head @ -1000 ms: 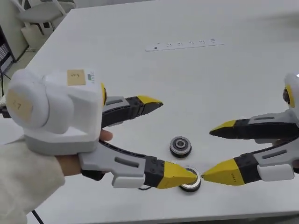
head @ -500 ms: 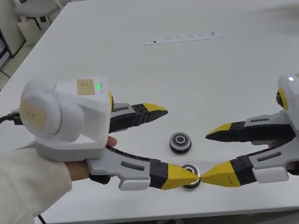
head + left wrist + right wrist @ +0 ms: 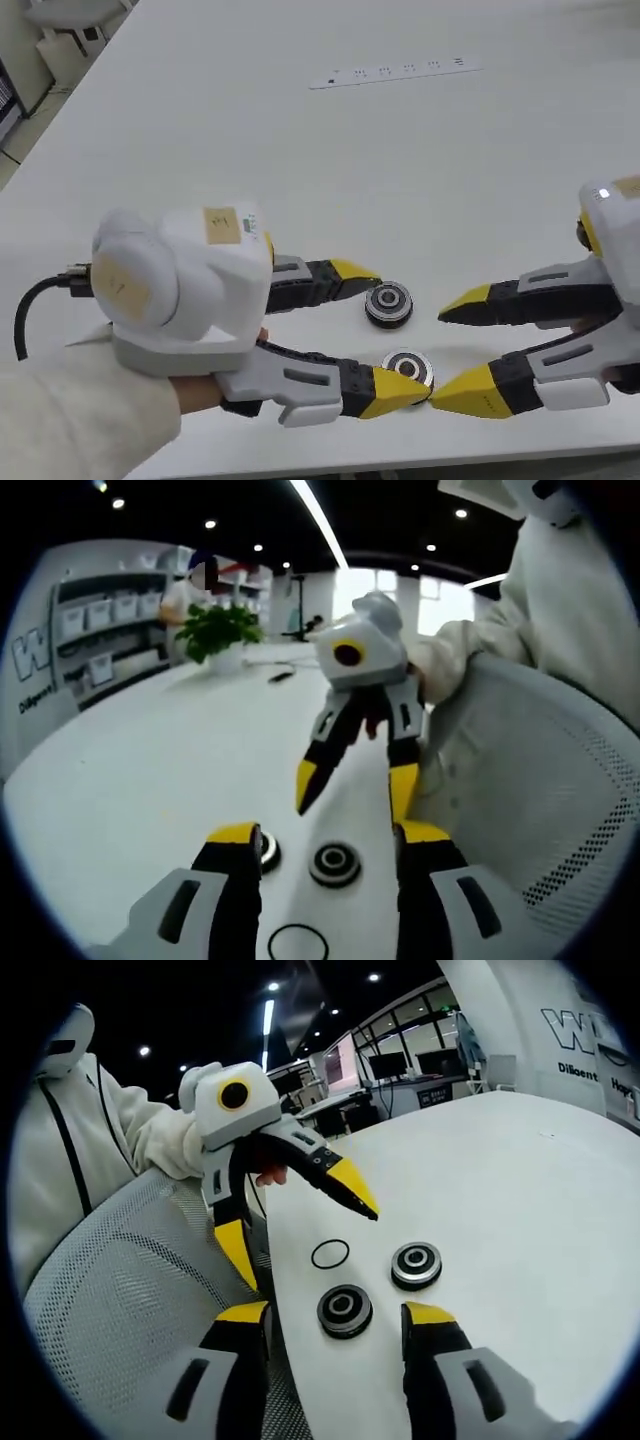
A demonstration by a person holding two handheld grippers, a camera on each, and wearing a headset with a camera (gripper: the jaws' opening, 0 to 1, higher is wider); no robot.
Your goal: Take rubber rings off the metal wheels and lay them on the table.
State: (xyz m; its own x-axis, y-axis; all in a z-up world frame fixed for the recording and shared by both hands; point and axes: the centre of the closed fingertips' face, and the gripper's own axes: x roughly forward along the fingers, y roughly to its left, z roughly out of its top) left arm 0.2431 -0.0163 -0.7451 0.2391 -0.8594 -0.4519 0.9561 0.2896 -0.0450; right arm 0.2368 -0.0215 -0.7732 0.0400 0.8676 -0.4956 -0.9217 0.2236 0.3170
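Two metal wheels lie near the table's front edge, the far wheel [image 3: 388, 304] and the near wheel [image 3: 408, 368]. My left gripper [image 3: 392, 328] is open, its upper tip beside the far wheel and its lower tip just in front of the near wheel. Facing it, my right gripper [image 3: 440, 352] is open too, with its lower tip meeting the left one. In the left gripper view a loose black rubber ring [image 3: 297, 942] lies on the table before the wheels [image 3: 335, 864]. The right gripper view shows the ring [image 3: 330, 1253] beyond both wheels [image 3: 345, 1310] [image 3: 416, 1265].
A white power strip [image 3: 395, 73] lies far back on the white table [image 3: 250, 150]. The table's front edge runs just below the grippers. A grey mesh chair back [image 3: 130, 1290] stands by that edge. A potted plant [image 3: 215, 635] sits at the far end.
My left gripper has moved right, so its upper tip now reaches the far wheel. The two lower tips slid off the near wheel to its front side. The head camera shifted.
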